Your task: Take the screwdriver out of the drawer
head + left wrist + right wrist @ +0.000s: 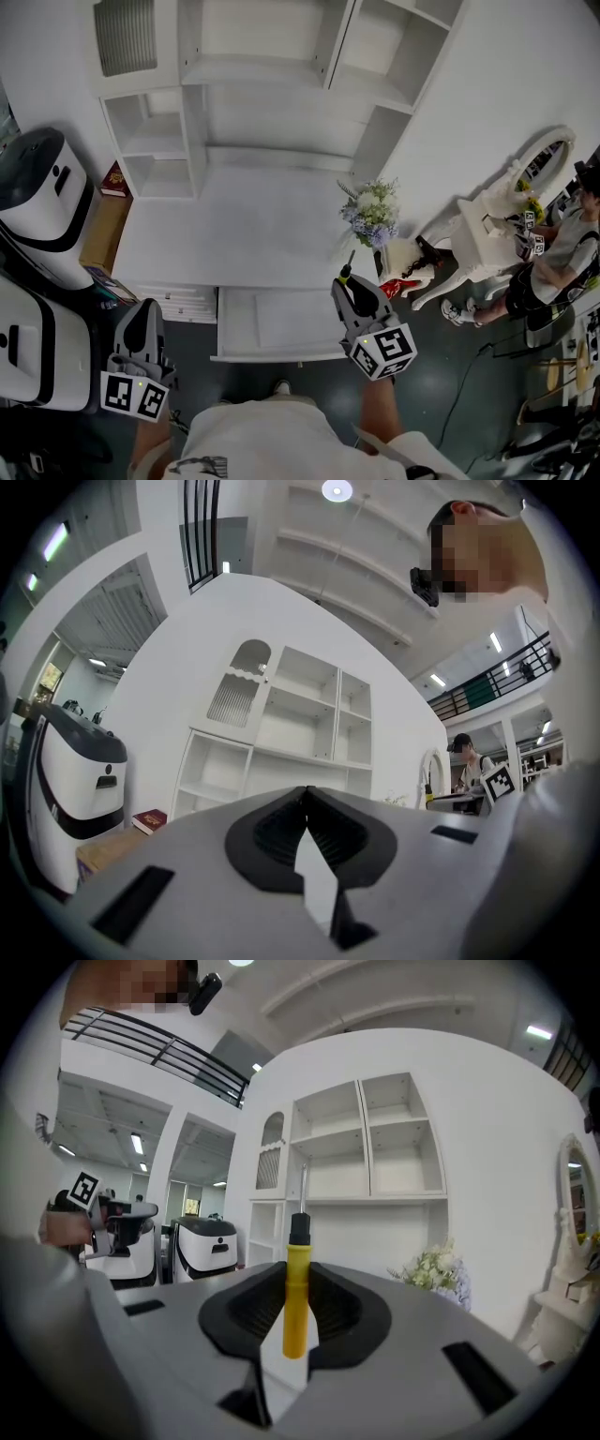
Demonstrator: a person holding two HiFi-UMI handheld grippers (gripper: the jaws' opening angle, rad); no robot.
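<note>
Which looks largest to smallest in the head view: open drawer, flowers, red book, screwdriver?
1. open drawer
2. flowers
3. red book
4. screwdriver, smallest only as seen: most of it is hidden in the right hand-held gripper.

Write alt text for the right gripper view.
The right gripper is shut on a yellow-handled screwdriver with a black collar, held upright, metal shaft pointing up. Behind it stand a white shelf unit, a bouquet of pale flowers at right and rounded white machines at left.
</note>
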